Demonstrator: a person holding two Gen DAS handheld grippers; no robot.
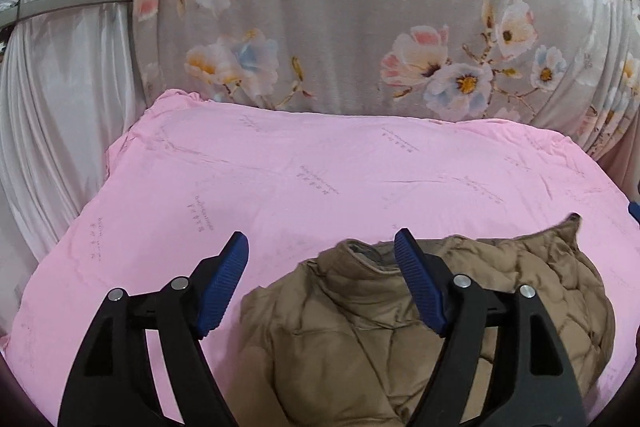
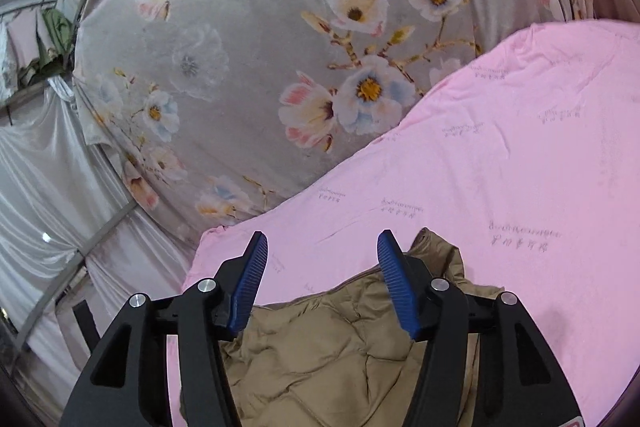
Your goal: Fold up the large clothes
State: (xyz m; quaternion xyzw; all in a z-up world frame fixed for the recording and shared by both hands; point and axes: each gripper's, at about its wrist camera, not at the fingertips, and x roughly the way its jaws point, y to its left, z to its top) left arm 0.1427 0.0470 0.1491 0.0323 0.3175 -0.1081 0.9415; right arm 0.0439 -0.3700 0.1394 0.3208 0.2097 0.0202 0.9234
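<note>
A brown quilted puffer jacket [image 1: 360,331] lies bunched on the pink sheet [image 1: 280,179], its collar toward the far side. My left gripper [image 1: 322,247] hangs over the jacket's left part with its blue pads wide apart and nothing between them. In the right wrist view the same jacket [image 2: 332,347] lies below my right gripper [image 2: 322,247], with one corner sticking up past the right pad. That gripper is open too, holding nothing.
A grey floral curtain [image 1: 360,7] hangs right behind the pink surface. White satin drapes [image 1: 60,87] on metal rails stand to the left. The pink sheet's left edge [image 2: 208,239] drops off near the right gripper. Bare pink sheet [image 2: 520,147] stretches to the right.
</note>
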